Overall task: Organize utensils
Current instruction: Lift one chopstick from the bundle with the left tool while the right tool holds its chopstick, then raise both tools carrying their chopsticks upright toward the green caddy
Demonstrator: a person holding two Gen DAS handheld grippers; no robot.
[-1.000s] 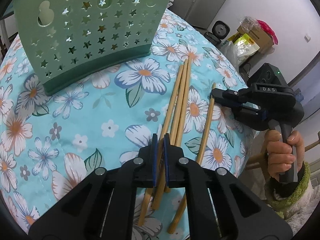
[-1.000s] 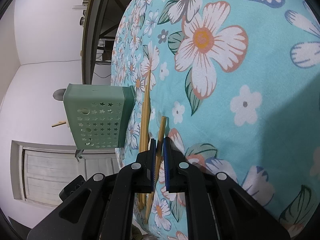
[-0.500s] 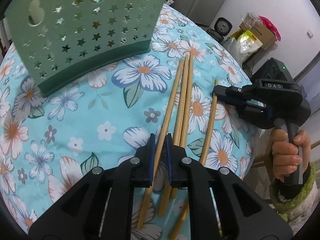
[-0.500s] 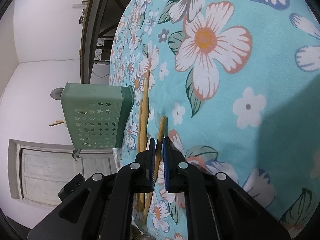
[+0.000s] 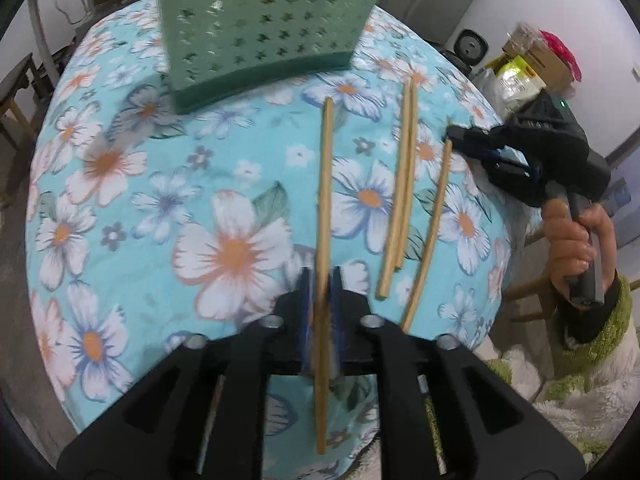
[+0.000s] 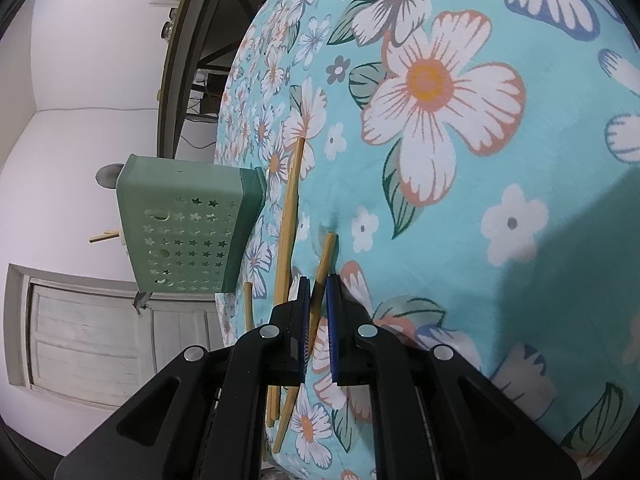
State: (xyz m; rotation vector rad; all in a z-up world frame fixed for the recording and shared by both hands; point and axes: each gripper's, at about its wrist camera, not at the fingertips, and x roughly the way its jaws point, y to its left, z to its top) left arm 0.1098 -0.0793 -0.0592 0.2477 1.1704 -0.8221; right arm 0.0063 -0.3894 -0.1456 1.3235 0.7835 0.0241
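The left gripper (image 5: 320,292) has pulled one slim bamboo chopstick (image 5: 325,200) away from the three at its three o'clock; its fingers are now spreading, the stick between them, aimed at the green star-punched plastic holder (image 5: 260,28) at twelve o'clock on the floral-clothed desk (image 5: 140,200). The right gripper (image 6: 318,312) keeps pinching another chopstick (image 6: 325,258).

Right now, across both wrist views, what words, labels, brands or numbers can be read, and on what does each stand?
"HAS" or "DAS": raised letters on the black body of the right tongs, seen from the left wrist; the first letter is too blurred to settle.
Yellow-green package beyond the table: printing too small and blurred to read.
Green star-cut holder: only cut-out stars and holes, no text.
Chopsticks: no markings visible.
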